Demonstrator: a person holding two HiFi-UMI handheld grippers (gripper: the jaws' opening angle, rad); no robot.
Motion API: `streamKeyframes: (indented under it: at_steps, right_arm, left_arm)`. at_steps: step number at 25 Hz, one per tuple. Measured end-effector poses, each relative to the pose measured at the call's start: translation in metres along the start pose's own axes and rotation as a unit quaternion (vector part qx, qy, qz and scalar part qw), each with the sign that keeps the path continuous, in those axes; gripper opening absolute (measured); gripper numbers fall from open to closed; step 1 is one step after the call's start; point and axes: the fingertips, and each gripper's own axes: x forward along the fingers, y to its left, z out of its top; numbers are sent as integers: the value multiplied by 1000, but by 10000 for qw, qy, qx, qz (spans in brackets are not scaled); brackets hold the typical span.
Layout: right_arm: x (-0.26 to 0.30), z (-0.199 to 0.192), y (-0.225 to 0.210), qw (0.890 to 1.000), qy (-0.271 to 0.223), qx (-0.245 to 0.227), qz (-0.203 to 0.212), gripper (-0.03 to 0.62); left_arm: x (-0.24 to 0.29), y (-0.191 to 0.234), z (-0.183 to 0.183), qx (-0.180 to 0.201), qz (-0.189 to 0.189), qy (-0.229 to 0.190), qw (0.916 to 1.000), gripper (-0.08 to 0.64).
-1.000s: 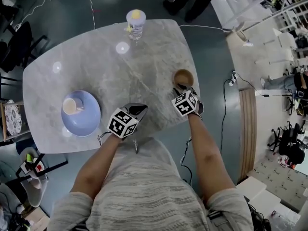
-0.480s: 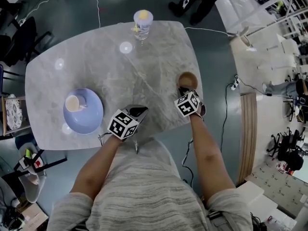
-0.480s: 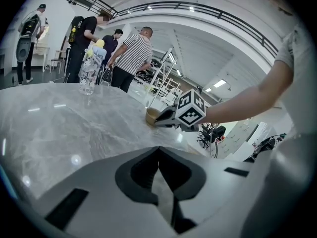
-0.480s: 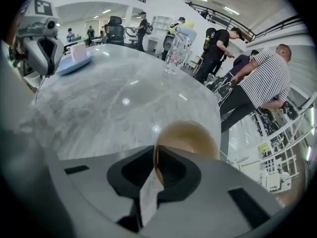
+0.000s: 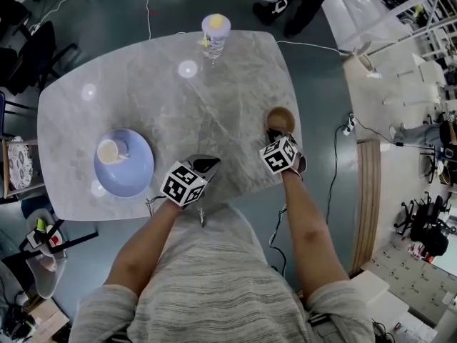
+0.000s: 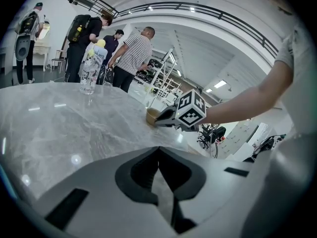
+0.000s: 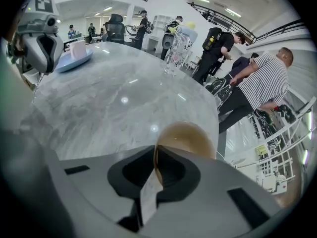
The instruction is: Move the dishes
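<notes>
Right gripper [image 7: 155,152]: fingers [image 7: 126,177] have just been closing and now pinch the near rim of the brown bowl [image 7: 190,135], with the rim's edge running down between them. A second ago they stood wider around that rim.

In the head view the right gripper [image 5: 273,131] is pitched steeply down onto the brown bowl [image 5: 280,118]. The bowl sits in the same spot as before, flat on the tabletop [image 5: 178,113].

Left gripper [image 6: 158,150]: fingers [image 6: 136,170] closed together, nothing between them. In the head view the left gripper [image 5: 207,164] hovers at the near edge, unchanged from the earlier frames.

Edges:
- The bowl is close to the tabletop's right edge, towards the near-right corner, with floor just beyond it.
- The blue plate [image 5: 136,174] lies near the left and near edges. A pale cup [image 5: 108,151] stands on its left half.
- A clear bottle [image 5: 215,31] with a yellow top stands at the far edge.

Open room:
- The middle of the tabletop between bowl and plate is bare marble, and so is the stretch from the grippers up to the bottle.
- The two grippers are well apart.
- People [image 7: 257,83] stand beyond the far-right corner.
- A dark chair [image 5: 32,56] is off the left side.
</notes>
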Motion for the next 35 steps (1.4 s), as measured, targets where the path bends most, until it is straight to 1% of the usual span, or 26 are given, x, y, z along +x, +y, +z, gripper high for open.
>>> streamKeyframes:
  at_steps: [7, 13, 19, 27, 35]
  right_arm:
    - [-1, 9, 1, 9999, -59, -132, -58, 28]
    - [3, 31, 17, 9976, -172, -672, -52, 28]
    - [2, 68, 36, 9943, -455, -959, 110, 28]
    - [2, 124, 75, 9848, -797, -1497, 373, 28]
    - [-2, 177, 126, 9689, -1137, -2090, 677, 28]
  left_arm:
    - [-5, 4, 1, -50, 48, -44, 10000, 20]
    - [-14, 14, 1, -128, 174, -134, 9997, 20]
    - [-30, 24, 2, -258, 377, -281, 9986, 20]
    - [-62, 41, -8, -498, 721, -496, 9949, 20]
    - [-98, 58, -24, -744, 1014, -716, 9895, 20]
